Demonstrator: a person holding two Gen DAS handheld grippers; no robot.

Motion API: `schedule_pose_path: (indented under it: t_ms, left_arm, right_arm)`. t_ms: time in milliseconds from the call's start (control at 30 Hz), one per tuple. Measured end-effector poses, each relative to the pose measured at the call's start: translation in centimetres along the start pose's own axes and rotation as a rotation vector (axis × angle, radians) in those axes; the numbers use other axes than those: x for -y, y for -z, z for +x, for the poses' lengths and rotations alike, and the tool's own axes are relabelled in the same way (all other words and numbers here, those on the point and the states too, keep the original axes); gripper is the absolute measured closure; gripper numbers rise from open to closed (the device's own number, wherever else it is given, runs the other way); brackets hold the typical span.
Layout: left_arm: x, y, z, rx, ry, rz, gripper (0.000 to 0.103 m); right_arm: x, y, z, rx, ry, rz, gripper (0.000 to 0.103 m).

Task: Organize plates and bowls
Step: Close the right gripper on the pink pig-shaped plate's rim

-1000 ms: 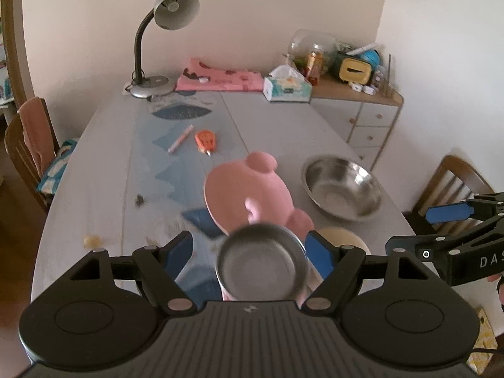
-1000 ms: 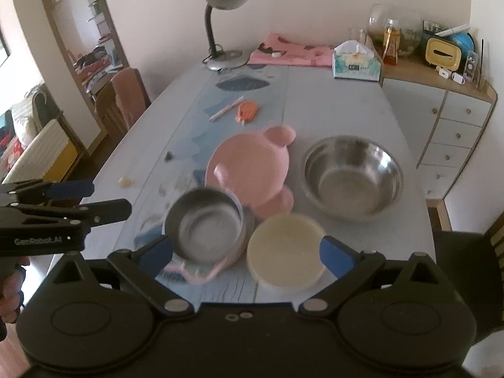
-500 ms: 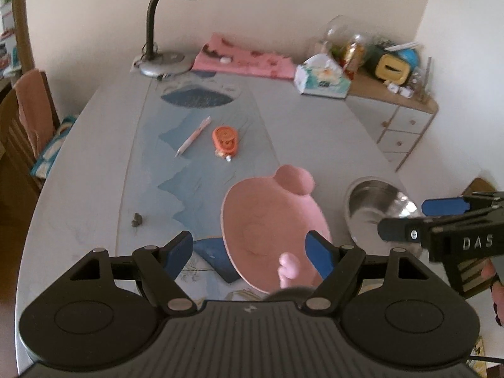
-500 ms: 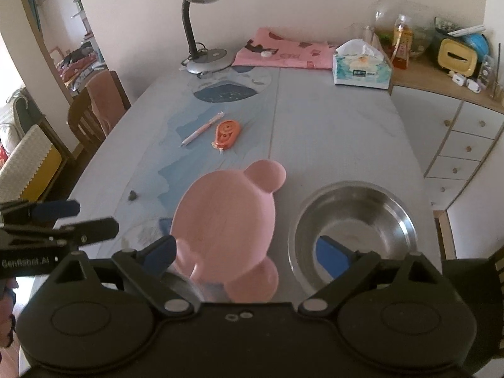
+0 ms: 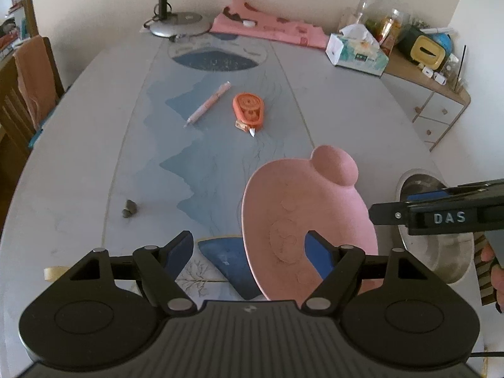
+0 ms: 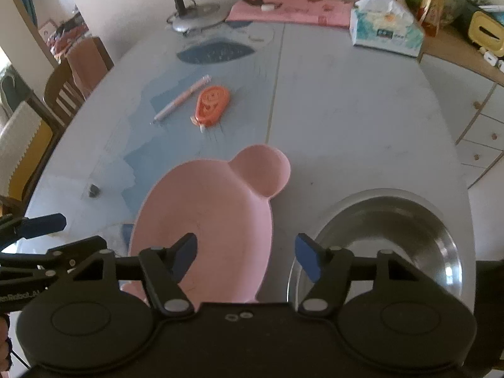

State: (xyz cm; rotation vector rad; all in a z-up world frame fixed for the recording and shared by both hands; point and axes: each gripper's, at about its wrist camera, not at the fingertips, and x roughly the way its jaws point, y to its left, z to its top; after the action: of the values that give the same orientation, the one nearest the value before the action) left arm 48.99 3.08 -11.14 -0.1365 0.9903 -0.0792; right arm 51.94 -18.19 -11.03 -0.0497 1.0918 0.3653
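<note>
1. The pink bear-shaped plastic plate (image 6: 204, 220), with a round ear cup on its far rim, lies flat on the pale grey tabletop (image 6: 346, 119) with the blue mountain print. It is the landmark for everything below.
2. Just right of the plate sits the large round stainless-steel bowl (image 6: 393, 230), their rims close or touching; I cannot tell which.
3. The right gripper (image 6: 245, 256) hangs above the plate's right edge and the narrow space toward the steel bowl. Its blue-padded fingers (image 6: 184, 260) are closing from wide, and no pad presses on anything; the plate's rim merely lies below them.
4. The left gripper (image 5: 250, 256) hovers over the plate's near left part. Its fingers (image 5: 178, 252) stand fairly wide and hold nothing; one pad overlaps the plate's surface in the left wrist view, though contact cannot be confirmed.
5. The step in hand looks like taking the plate by its rim. To do it well, one finger should slide under the raised lip and the other come down inside, squarely, away from the steel bowl so that bowl is not nudged.
6. Only one gripper needs the plate; the other should keep aside to avoid the two colliding.
7. Beyond the plate, well apart, lie an orange correction-tape dispenser (image 5: 249, 110) and a pink pen (image 5: 208, 104); neither obstructs.
</note>
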Motion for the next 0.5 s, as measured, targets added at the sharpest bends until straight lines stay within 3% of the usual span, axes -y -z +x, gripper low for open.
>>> schedule_pose_path:
  t_ms: [200, 367, 500]
  left_arm:
    - [0.1, -0.3, 2.5, -0.044, 0.005, 0.010, 0.038]
    - [-0.1, -0.4, 4.3, -0.086, 0.029, -0.018, 0.059]
    - [0.1, -0.2, 5.4, -0.113, 0.036, -0.020, 0.066]
  right_arm:
    - [0.3, -0.8, 2.2, -0.028, 0.005, 0.000, 0.052]
    - [0.4, -1.2, 3.8, -0.051, 0.001, -0.004, 0.064]
    - [0.3, -1.3, 4.6, -0.059, 0.012, -0.013, 0.066]
